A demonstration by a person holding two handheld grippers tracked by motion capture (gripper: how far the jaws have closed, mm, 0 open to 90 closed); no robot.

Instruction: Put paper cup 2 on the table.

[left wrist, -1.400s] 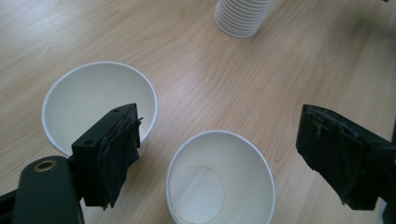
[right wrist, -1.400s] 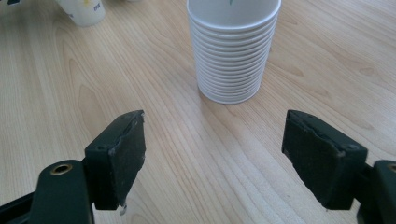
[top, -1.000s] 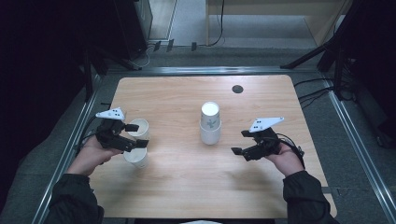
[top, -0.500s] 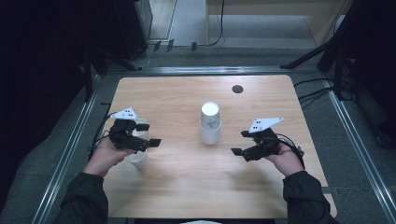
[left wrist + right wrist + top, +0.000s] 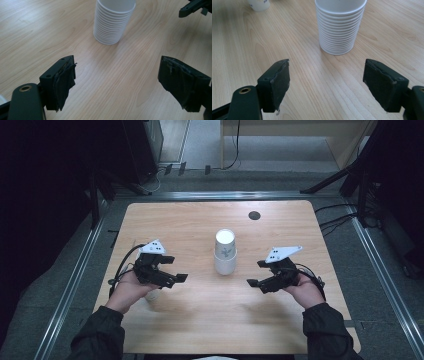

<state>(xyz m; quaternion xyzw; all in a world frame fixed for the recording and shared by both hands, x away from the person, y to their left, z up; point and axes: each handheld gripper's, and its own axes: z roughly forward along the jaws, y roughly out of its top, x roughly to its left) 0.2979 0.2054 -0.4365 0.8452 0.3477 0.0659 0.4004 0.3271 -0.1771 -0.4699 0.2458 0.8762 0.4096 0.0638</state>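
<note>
Both grippers point(image 5: 175, 272) point(image 5: 256, 274) gape empty either side of the cup stack point(image 5: 225, 252); a lone cup point(image 5: 258, 4) stands beyond.

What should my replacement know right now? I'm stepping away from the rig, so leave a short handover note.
Left gripper: open, empty, aimed at the stack of paper cups.
Right gripper: open, empty, facing the stack from the other side.
Stack stands upright mid-table, touched by neither.
A single cup stands apart on the left hand's side, partly hidden under that hand in the high view.
Left: apparently pulling further cups off the stack.
</note>
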